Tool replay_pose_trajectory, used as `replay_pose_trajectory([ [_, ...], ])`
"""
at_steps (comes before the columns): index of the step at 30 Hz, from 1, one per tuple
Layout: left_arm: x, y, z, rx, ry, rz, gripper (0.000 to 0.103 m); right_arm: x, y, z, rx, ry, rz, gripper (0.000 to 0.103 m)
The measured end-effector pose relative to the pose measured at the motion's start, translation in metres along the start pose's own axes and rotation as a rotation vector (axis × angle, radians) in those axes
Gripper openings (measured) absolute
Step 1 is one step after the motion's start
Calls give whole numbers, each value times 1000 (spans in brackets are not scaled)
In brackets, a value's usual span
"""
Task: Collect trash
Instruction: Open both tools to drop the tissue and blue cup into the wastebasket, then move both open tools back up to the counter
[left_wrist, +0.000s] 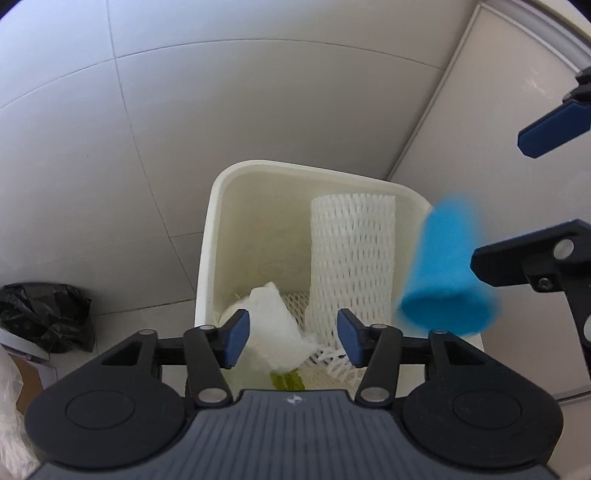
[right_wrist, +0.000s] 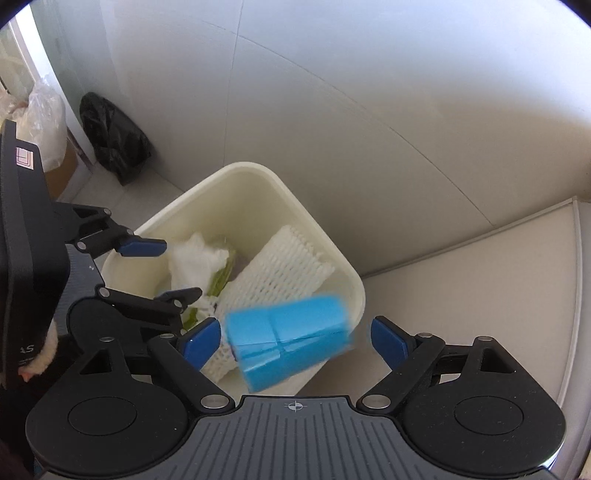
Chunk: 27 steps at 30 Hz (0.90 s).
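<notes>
Blue paper cup (right_wrist: 290, 338) sits lower centre of the right wrist view, motion-blurred, tilted on its side, between my right gripper's (right_wrist: 295, 341) fingers but touching neither pad — released, jaws spread wide. In the left wrist view the cup (left_wrist: 447, 273) shows at centre right, mouth facing down-left, overlapping the right rim of the bin; I can't tell whether it touches the rim.

White bin (right_wrist: 258, 177) is centre frame. Inside: white foam net sleeve (left_wrist: 352, 254) leaning upright against the right wall, crumpled white tissue (left_wrist: 273, 328) lower left of it, a green scrap (left_wrist: 286, 382) just beneath — partly hidden by the gripper body.

Left gripper (left_wrist: 293, 343) is at lower centre of its view over the bin's near edge, fingers apart, nothing between the pads; tissue and net lie behind them.

Black plastic bag (left_wrist: 44, 314) is on the tiled floor at far left, against the wall. Clear bag over a cardboard box (right_wrist: 44, 122) at upper left of the right wrist view.
</notes>
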<state>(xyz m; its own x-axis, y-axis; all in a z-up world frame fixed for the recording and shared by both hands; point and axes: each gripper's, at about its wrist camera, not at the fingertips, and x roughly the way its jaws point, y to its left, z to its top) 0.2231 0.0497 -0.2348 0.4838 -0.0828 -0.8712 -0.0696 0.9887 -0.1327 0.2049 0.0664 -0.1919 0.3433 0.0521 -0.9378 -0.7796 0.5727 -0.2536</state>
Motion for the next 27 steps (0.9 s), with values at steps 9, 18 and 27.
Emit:
replay_pose_trajectory([
  [9,-4,-2,1,30,-8,-11,60,0,-3,0,14,6,6,94],
  [18,-12,-6,0,30,-20,-7,67,-1,-1,1,14,0,-1,94],
  [27,-23,-1,1,-23,-39,-5,73,-3,-3,1,25,-11,-5,94],
])
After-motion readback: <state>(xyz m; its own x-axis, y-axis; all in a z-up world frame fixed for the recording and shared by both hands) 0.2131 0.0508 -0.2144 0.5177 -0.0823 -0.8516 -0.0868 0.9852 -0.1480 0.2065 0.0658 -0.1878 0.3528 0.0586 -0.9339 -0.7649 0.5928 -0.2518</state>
